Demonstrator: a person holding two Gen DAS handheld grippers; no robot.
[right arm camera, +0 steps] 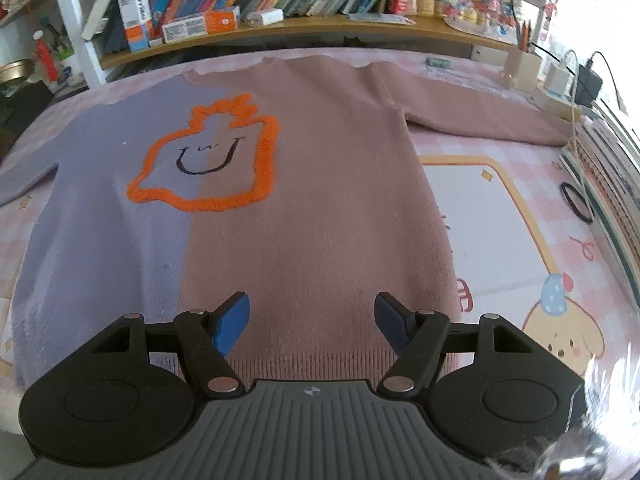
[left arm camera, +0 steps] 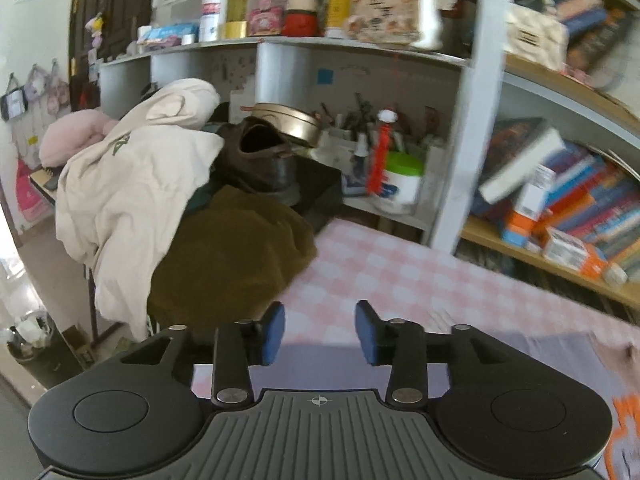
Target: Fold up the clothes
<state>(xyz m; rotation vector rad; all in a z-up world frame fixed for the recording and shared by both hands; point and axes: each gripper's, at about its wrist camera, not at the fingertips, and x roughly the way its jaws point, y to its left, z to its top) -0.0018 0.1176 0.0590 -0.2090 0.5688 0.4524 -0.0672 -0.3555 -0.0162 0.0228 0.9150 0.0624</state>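
Observation:
A sweater [right arm camera: 304, 208], half lilac and half dusty pink with an orange outlined figure, lies flat and face up on the pink checked tablecloth [right arm camera: 500, 152], both sleeves spread out. My right gripper [right arm camera: 312, 326] is open and empty, just above the pink hem. In the left wrist view my left gripper [left arm camera: 320, 332] is open and empty over the lilac part of the sweater [left arm camera: 500, 364], near the table's left end.
A pile of clothes, cream [left arm camera: 128, 200] over brown [left arm camera: 224, 256], sits at the table's left end beside a brown shoe [left arm camera: 260, 160]. Bookshelves [right arm camera: 280, 28] run along the back. A charger, cables [right arm camera: 576, 80] and stacked books [right arm camera: 608, 184] line the right edge.

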